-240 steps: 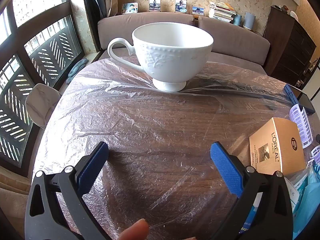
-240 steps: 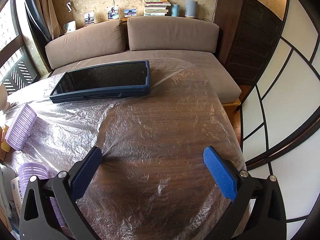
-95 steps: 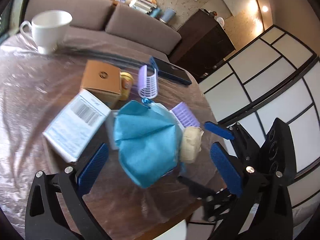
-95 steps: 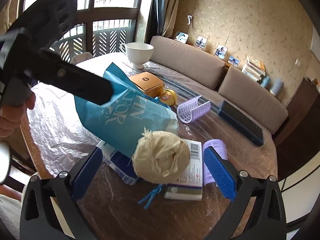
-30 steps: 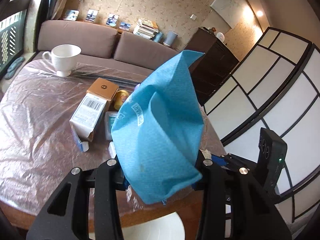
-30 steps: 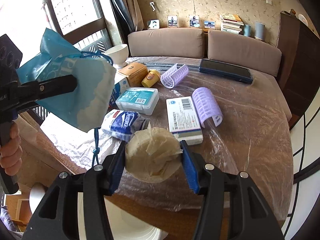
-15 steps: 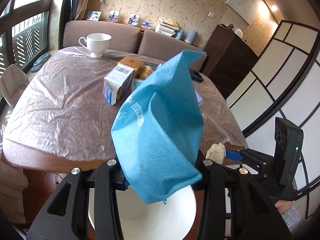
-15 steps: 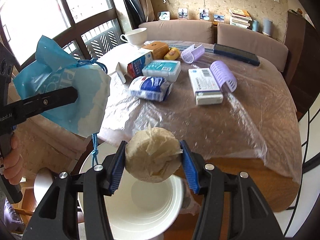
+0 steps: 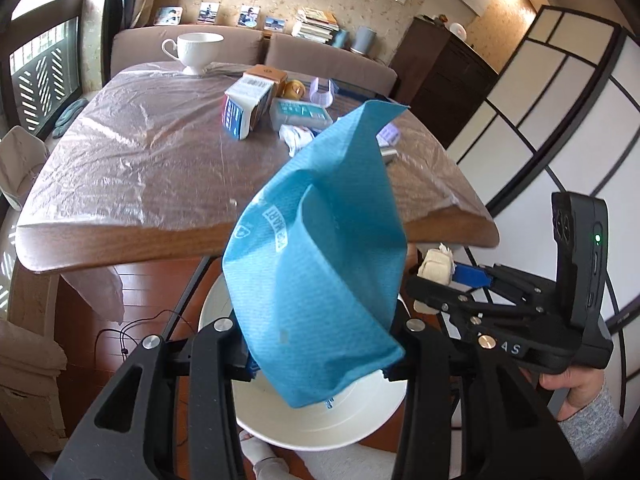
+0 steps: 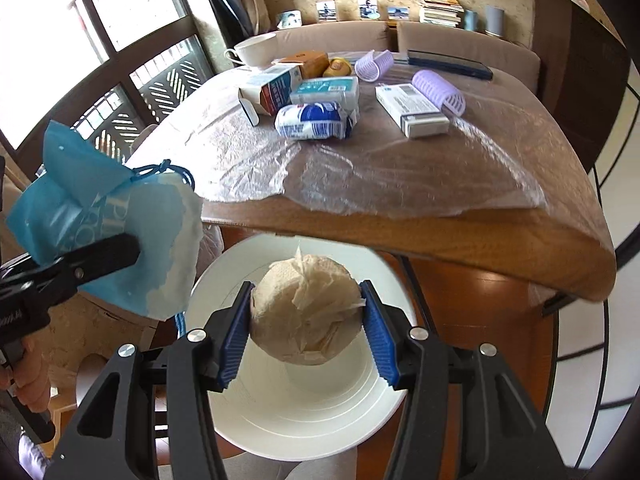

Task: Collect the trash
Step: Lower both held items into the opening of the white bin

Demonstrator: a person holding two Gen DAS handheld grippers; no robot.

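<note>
1. Below the surface's near edge (image 10: 440,236), on the floor, stands the white bin (image 10: 280,412). I hold both pieces of trash over its mouth so that whatever I let go should fall inside, not on the wood floor.

2. Left tongs (image 9: 316,344): narrowly parted and clamped on the lower end of the blue bag (image 9: 320,248). The bag stands up out of the grip, crumpled, its top corner rising in front of the surface, its bottom fold hanging over the bin's rim (image 9: 320,436). In the right wrist view the same bag (image 10: 104,216) hangs to the left of the bin's mouth, with its blue cord trailing down beside the rim, so I judge that it sits nearer the edge than the centre.

3. Right tongs (image 10: 306,316): also only partly parted, both blue pads pressed on the sides of the paper wad (image 10: 306,308). The wad is squeezed between them and sits right over the bin's hollow, clear of its walls.

4. Boxes, a packet (image 10: 316,120), purple rollers (image 10: 438,88) and a cup (image 9: 196,50) lie on the surface, well apart from both tongs. Which of these count as trash I cannot tell.

5. Judgement: both pieces are poised for dropping; neither is in the bin yet.
</note>
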